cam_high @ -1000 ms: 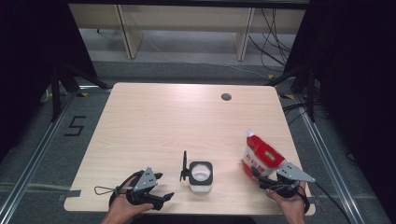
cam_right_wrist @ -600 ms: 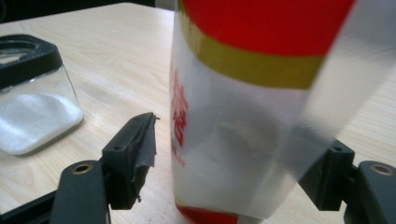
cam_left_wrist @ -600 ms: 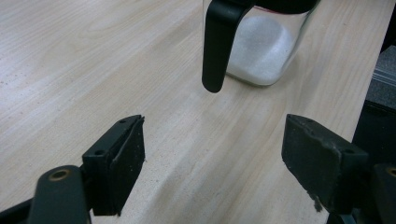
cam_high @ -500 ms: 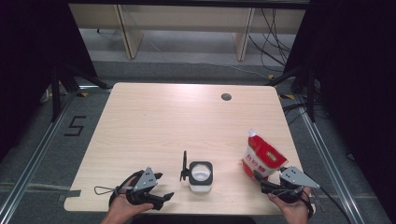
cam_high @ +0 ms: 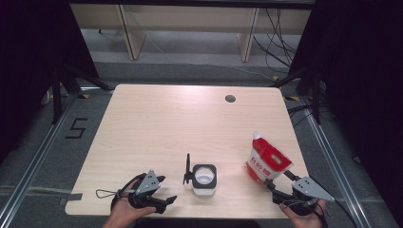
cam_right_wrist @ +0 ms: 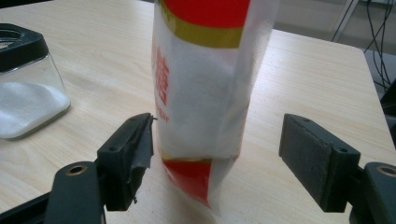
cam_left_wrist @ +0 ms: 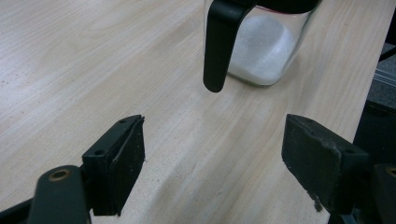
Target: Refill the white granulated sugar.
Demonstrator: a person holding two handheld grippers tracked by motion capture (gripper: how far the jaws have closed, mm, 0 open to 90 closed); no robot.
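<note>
**Two grippers, one pouch, one jar on the table**

One wooden table (cam_high: 157,123) carries two things: one red-and-white pouch (cam_high: 266,161) and one glass jar (cam_high: 205,179). Two hand-held grippers work at its near edge, one in each of the person's hands.

The pouch stands upright near the right front corner of the table, its white cap at the top. In the right gripper view the pouch (cam_right_wrist: 205,88) rises between the two black jaws, closer to the left jaw than to the right one. The right gripper (cam_right_wrist: 219,154) has just been opening its jaws; they now stand wide, with clear space on the right side of the pouch and the left pad just beside it, so nothing is clamped. Whether that left pad brushes the film cannot be told. In the high view the right gripper (cam_high: 280,186) sits just in front of the pouch at the table edge.

The jar stands near the middle of the front edge, well apart from the pouch. It has one black rim, one black handle (cam_left_wrist: 219,44) hanging down its side, and white granules inside. In the right gripper view the jar (cam_right_wrist: 25,88) shows at the far left.

The left gripper (cam_left_wrist: 212,163) has its jaws spread wide over bare wood, holding nothing, with the jar's handle ahead of them. In the high view the left gripper (cam_high: 164,192) lies left of the jar.

One round grommet hole (cam_high: 230,99) marks the far side of the table.
</note>
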